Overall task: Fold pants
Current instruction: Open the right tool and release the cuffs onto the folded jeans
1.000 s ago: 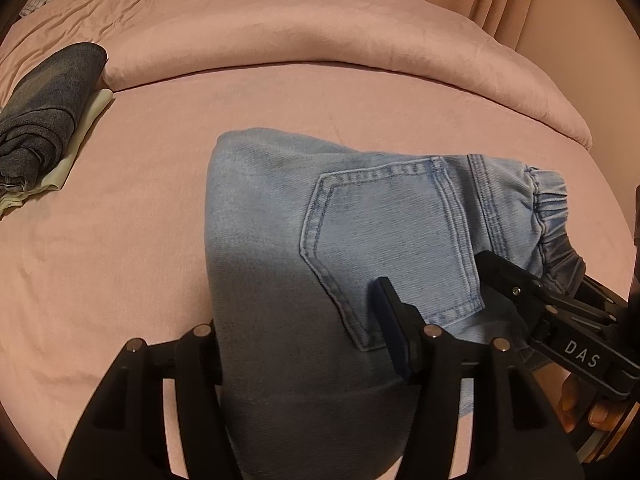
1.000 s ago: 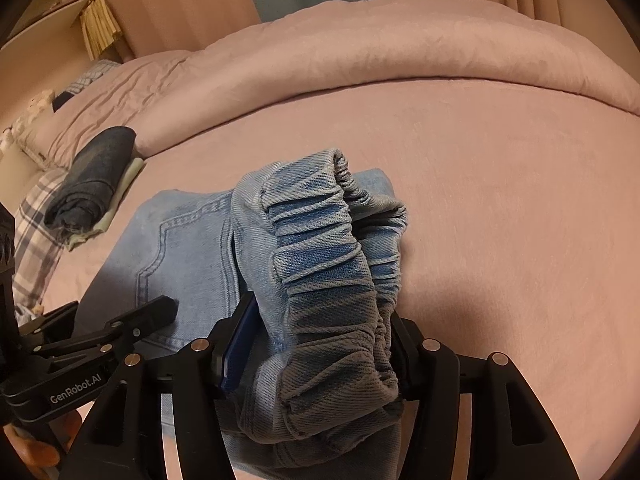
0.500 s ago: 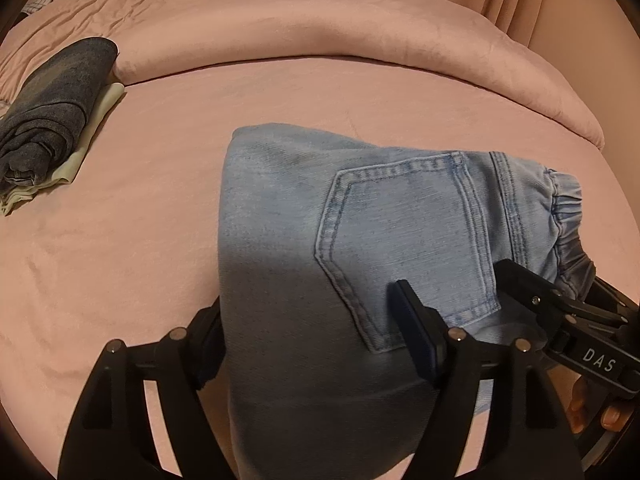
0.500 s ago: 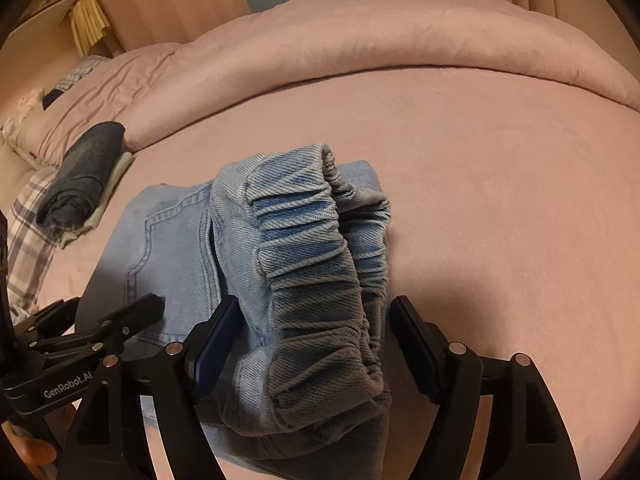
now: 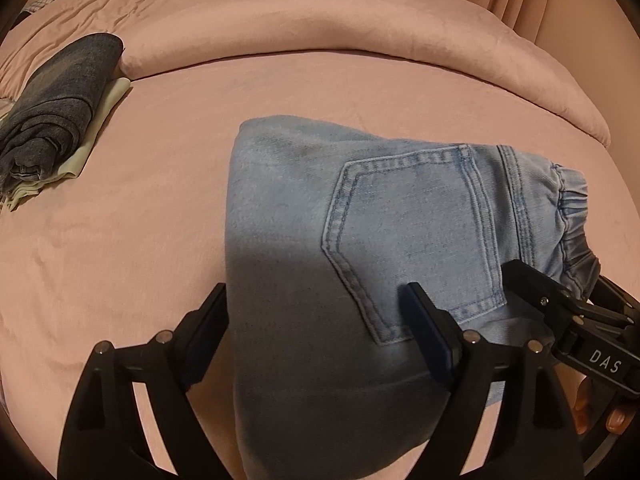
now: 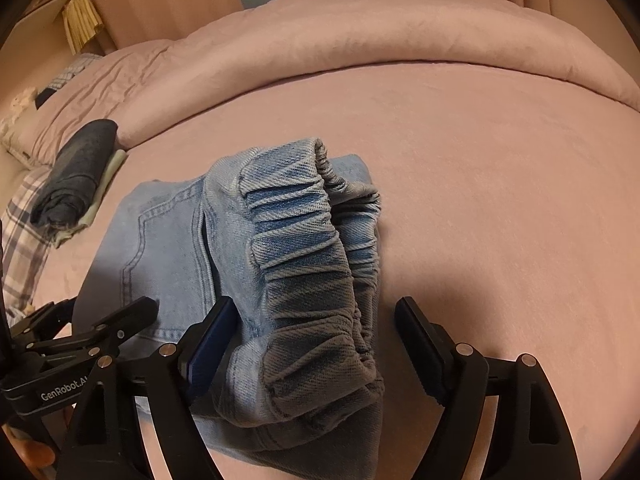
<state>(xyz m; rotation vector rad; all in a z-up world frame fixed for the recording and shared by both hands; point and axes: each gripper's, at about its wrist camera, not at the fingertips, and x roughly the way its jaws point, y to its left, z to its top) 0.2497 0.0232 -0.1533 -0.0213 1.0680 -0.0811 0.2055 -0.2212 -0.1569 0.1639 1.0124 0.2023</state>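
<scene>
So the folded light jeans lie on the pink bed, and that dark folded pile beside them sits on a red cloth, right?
Not red. In the left wrist view the dark pile rests on a pale cream cloth. The rest holds: the folded light jeans lie on the pink bed.

Light, woven denim pants (image 5: 304, 216) lie on a soft, matt pink cloth bedsheet (image 5: 160, 128).

A pink bed sheet (image 5: 168, 216) spreads under and ahead of the jaws. Far ahead lies a rolled pink duvet (image 5: 320, 28). Ahead and left, dark folded clothes (image 5: 60, 100) rest on a pale folded cloth (image 5: 102, 116). A plaid fabric (image 6: 22, 236) sits far left.
</scene>
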